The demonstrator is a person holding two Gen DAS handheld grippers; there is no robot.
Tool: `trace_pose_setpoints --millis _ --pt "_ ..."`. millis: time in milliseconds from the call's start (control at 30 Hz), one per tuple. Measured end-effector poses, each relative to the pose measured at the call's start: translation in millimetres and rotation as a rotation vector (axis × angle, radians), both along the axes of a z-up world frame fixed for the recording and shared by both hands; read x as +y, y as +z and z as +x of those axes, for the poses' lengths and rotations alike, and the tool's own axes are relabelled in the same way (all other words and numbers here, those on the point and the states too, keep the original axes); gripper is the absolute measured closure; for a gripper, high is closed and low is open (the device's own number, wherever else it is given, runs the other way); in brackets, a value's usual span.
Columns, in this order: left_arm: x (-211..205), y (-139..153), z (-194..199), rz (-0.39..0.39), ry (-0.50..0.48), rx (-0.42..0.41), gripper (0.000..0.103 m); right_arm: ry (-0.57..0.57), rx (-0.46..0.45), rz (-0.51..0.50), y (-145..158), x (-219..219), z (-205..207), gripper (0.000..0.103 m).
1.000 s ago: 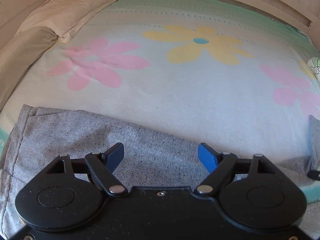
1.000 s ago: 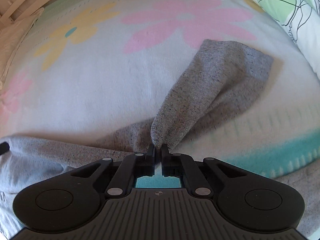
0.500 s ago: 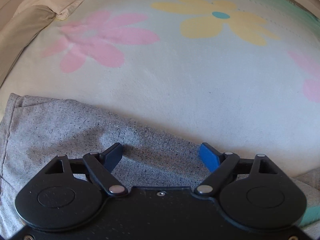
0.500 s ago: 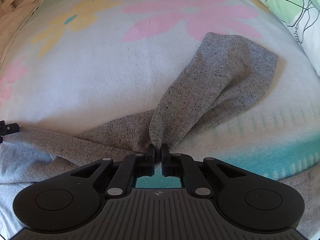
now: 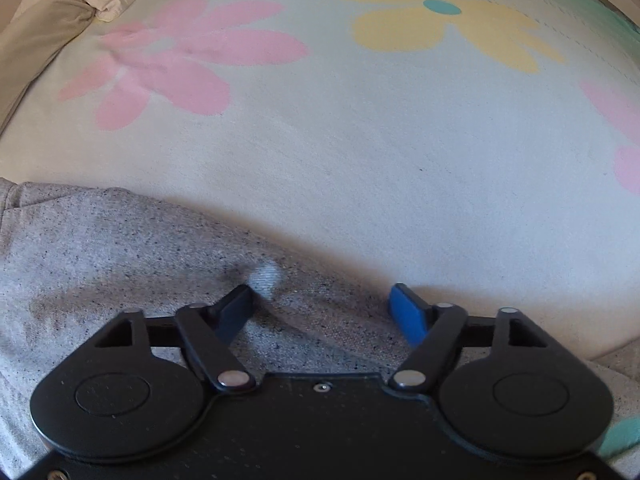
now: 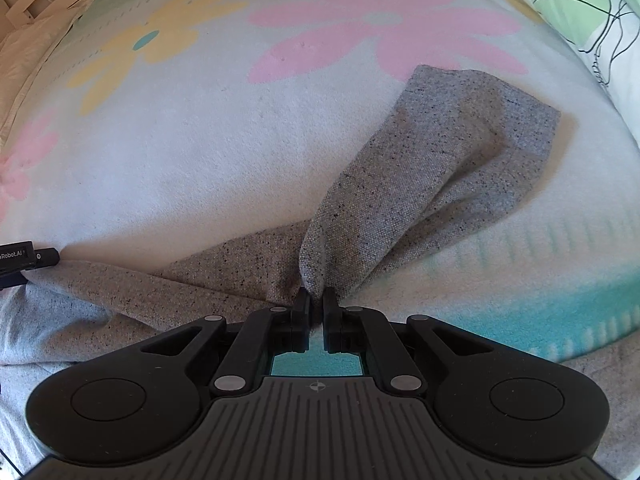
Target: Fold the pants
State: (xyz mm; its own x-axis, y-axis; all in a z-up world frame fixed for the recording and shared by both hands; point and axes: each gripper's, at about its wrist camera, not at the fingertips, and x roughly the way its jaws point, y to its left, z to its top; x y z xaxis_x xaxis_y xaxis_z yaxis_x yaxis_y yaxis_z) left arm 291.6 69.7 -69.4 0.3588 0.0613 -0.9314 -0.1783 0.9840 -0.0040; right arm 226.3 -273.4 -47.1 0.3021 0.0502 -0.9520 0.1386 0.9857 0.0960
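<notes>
Grey pants [image 6: 420,184] are lying on the flowered blanket [image 5: 360,168]. I am pinching a pant-leg fold in my right gripper [image 6: 316,300]. My left gripper [image 5: 324,308] is hovering spread wide over the fabric.

Pants [image 5: 120,256] cut off by left and bottom edges in left wrist view; near part hidden under left tongs [image 5: 322,308] body. Right wrist view: pants [image 6: 420,176] fabric pinched in right tongs [image 6: 316,300], gripped fold hidden between pads. Black device [image 6: 24,260] at left edge cut off, label only partly readable. Patterned pillow [image 6: 580,12] far right cropped by frame. Beige pillows [image 5: 48,20] far left cropped. Bed blanket [image 5: 360,160] edges out of frame.
</notes>
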Motion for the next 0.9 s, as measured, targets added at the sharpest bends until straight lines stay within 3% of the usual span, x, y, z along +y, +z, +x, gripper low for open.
trace_pose_setpoints --millis 33,167,200,433,667,767,900 --pt "0.8 1.8 -1.0 0.008 0.002 -0.011 0.044 0.001 -0.002 0.0 0.4 0.1 -0.1 0.097" --pt "5.6 8.3 -5.7 0.032 0.006 -0.037 0.085 0.003 -0.014 0.004 4.3 -0.4 -1.5 0.097" --pt "8.3 10.8 -8.1 0.021 0.016 -0.046 0.09 0.002 -0.019 0.007 6.0 -1.1 -2.4 0.097" --pt "3.3 49.1 -52.2 0.07 0.008 -0.155 0.097 -0.019 -0.077 0.048 34.4 -9.4 -19.7 0.097" --pt "-4.0 96.5 -133.0 0.086 -0.028 -0.283 0.097 -0.03 -0.133 0.089 68.0 -23.8 -77.9 0.097" --pt "0.1 98.5 -175.4 0.07 -0.048 -0.292 0.097 -0.027 -0.129 0.093 69.8 -28.2 -107.4 0.097" --pt "0.5 80.8 -213.5 0.04 -0.056 -0.24 0.096 -0.007 -0.064 0.067 54.9 -28.0 -137.9 0.097"
